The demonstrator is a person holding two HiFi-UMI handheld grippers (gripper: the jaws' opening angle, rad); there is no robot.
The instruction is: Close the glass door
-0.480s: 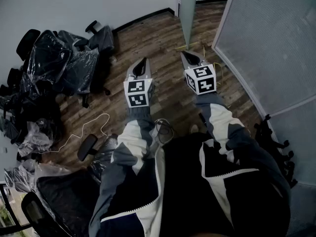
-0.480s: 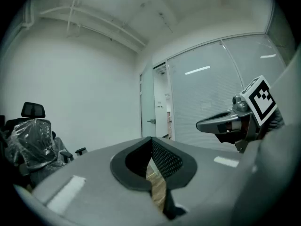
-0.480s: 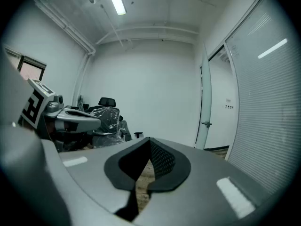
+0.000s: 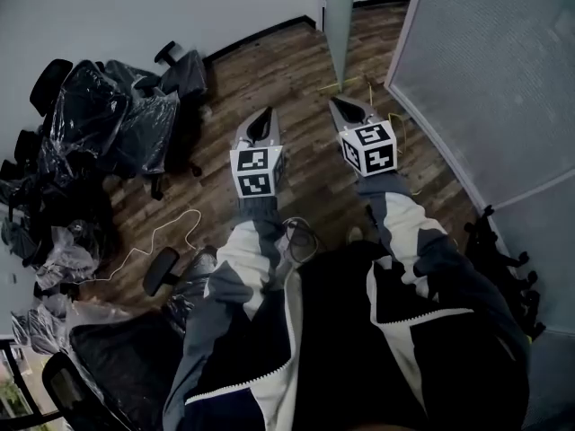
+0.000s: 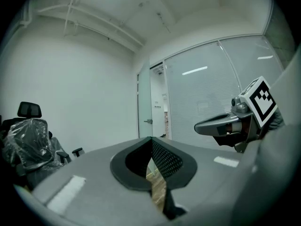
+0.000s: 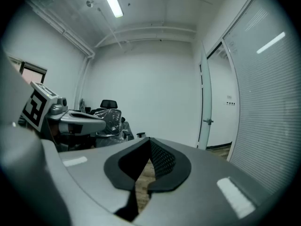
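Note:
The glass door (image 4: pixel 340 16) stands ajar as a narrow upright pane at the top of the head view, ahead of both grippers. It also shows in the left gripper view as a door (image 5: pixel 144 102) with a handle (image 5: pixel 148 121), and in the right gripper view as a door (image 6: pixel 204 107). My left gripper (image 4: pixel 260 119) and right gripper (image 4: pixel 346 106) are held side by side over the wood floor, well short of the door. Both are shut with nothing between the jaws. Each gripper view shows its own closed tips, left (image 5: pixel 151 140) and right (image 6: pixel 149 141).
A frosted glass wall (image 4: pixel 485 70) runs along the right. Office chairs wrapped in plastic (image 4: pixel 117 115) are piled at the left against the white wall. A white cable (image 4: pixel 171 227) and a chair base (image 4: pixel 160 268) lie on the floor near my legs.

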